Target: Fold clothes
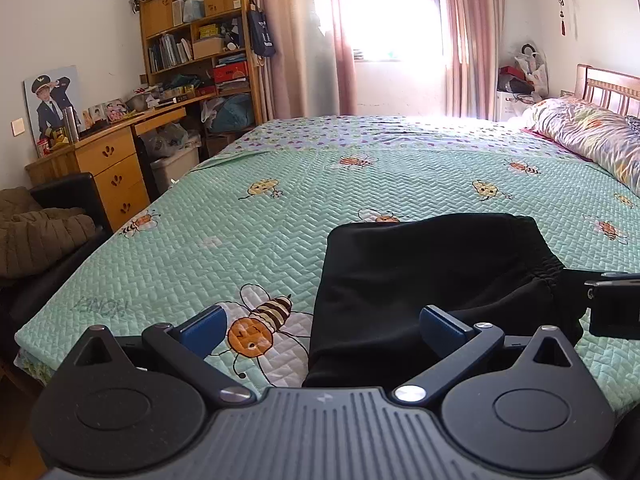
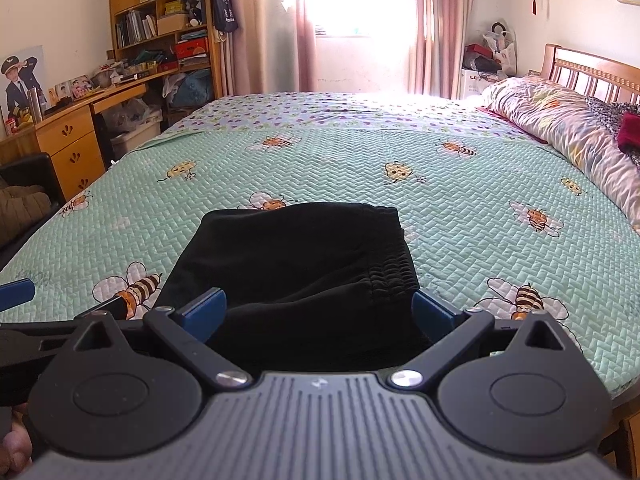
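A black garment (image 1: 432, 280) with a gathered elastic waistband lies folded into a compact block near the front edge of the green bee-print bedspread (image 1: 280, 216). My left gripper (image 1: 324, 330) stands open at the garment's left front corner, its right finger over the cloth and its left finger over the bedspread. In the right wrist view the same garment (image 2: 296, 264) fills the space between the blue fingers of my right gripper (image 2: 320, 314), which is open just above its near edge. The waistband (image 2: 390, 268) is on the right side.
A rolled floral quilt (image 2: 560, 128) and wooden headboard (image 2: 592, 72) line the right side of the bed. A wooden desk (image 1: 108, 160) and bookshelf (image 1: 196, 32) stand at the left, with a dark chair holding a brown padded coat (image 1: 36, 236) by the bed's near-left corner.
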A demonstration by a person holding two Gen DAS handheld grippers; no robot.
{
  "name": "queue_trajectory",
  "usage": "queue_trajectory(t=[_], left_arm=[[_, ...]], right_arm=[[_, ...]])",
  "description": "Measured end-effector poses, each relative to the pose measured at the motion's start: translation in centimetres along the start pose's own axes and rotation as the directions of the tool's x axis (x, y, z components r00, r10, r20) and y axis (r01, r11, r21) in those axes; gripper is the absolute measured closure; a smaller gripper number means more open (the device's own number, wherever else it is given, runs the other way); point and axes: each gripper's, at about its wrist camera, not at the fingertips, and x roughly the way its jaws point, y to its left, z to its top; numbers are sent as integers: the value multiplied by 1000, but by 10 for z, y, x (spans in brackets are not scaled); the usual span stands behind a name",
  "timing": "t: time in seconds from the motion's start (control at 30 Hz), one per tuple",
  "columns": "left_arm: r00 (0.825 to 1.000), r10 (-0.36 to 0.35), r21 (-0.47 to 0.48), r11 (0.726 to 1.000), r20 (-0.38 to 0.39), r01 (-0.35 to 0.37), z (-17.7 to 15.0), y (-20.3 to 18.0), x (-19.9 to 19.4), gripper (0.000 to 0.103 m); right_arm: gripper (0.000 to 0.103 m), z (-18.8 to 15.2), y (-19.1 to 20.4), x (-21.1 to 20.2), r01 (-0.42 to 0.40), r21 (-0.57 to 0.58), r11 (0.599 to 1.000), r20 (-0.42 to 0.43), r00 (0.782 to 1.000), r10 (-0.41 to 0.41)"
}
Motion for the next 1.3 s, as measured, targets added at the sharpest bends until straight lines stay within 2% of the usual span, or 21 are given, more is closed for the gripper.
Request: queue_trajectory(t=[0.3,0.77,1.17,1.3], left_arm=[[998,-49,-39,998,-41,47,-1,7,35,1],[991,-64,-65,996,-119,56,2,8,92,1],[990,-64,-66,996,-129,56,5,17,106,1],[988,-92,-66,994,-120,84,8,28,110,1]], right_arm=[[4,-4,-21,33,20,49,999,-69,997,-17],[4,5,-37,85,43,71,997,-139,990,-33],[4,10,-46,106,67,72,995,-165,985,-55],[4,11,-51,108,57,65,996,-167,985,-46]])
